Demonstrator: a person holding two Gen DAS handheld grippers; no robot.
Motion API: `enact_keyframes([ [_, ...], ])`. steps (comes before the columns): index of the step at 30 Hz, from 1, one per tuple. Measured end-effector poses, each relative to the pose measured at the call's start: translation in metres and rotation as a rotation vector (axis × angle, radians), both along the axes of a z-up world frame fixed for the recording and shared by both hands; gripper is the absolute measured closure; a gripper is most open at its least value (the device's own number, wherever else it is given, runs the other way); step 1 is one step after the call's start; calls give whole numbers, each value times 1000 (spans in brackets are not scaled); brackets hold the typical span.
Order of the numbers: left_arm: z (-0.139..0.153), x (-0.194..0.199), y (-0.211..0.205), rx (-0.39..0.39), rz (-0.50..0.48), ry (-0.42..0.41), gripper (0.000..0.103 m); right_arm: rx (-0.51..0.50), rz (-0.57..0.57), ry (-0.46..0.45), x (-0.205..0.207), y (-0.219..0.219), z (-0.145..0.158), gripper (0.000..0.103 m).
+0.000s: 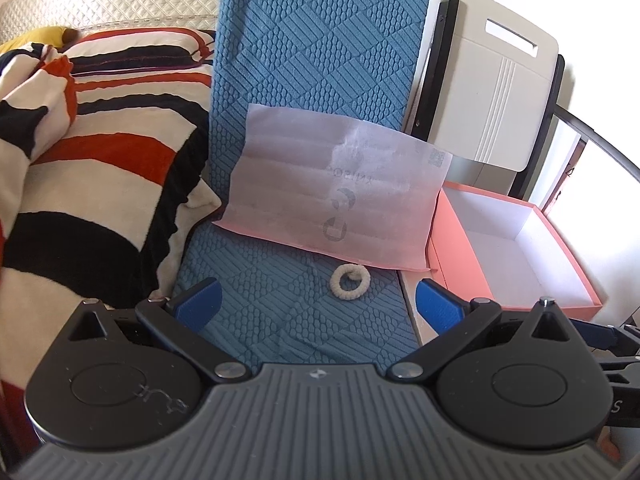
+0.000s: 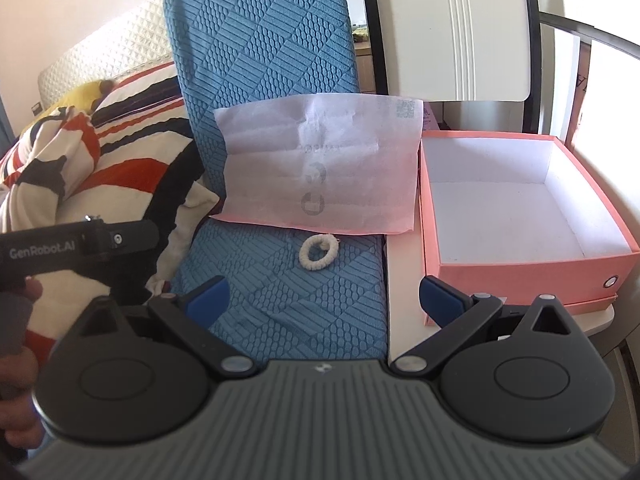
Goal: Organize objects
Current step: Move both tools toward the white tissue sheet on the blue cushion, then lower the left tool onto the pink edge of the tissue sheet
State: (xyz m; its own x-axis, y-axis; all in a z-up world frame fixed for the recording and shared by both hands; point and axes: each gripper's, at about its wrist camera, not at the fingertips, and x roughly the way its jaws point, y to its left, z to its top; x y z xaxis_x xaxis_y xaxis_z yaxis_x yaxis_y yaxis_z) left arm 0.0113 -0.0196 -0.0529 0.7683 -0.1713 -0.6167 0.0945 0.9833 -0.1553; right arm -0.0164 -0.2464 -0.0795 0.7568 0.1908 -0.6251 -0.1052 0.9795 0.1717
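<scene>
On the far left, a striped blanket (image 1: 92, 168) lies bunched against a blue mat (image 1: 316, 80) that runs up from the foreground and leans back. On the mat rests a white pouch (image 1: 340, 188) with a pink lower edge, and just below it, near but apart, lies a cream hair tie (image 1: 350, 276). Right of the mat, a pink box (image 2: 524, 204) stands open, its white inside bare, with a white panel (image 2: 452, 28) upright behind it. The left gripper (image 1: 318, 300) has its jaws spread wide and grips nothing; the right gripper (image 2: 322, 298) is likewise wide apart and unladen, the tie ahead between its blue fingers (image 2: 208, 298).
</scene>
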Motion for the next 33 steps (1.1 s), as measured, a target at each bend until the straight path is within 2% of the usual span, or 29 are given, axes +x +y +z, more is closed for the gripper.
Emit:
enact_keyframes([
  [11, -52, 62, 1, 9, 22, 39, 0, 32, -8, 20, 43, 7, -39, 0],
  [21, -94, 113, 2, -14, 7, 29, 0, 30, -27, 27, 90, 14, -68, 1],
  [23, -100, 123, 5, -32, -1, 45, 0, 32, -29, 29, 98, 15, -71, 1],
  [28, -110, 141, 7, -8, -9, 52, 0, 36, -30, 49, 108, 17, -78, 2],
  [33, -116, 157, 14, -58, -10, 60, 0, 31, -44, 69, 126, 22, -89, 2],
])
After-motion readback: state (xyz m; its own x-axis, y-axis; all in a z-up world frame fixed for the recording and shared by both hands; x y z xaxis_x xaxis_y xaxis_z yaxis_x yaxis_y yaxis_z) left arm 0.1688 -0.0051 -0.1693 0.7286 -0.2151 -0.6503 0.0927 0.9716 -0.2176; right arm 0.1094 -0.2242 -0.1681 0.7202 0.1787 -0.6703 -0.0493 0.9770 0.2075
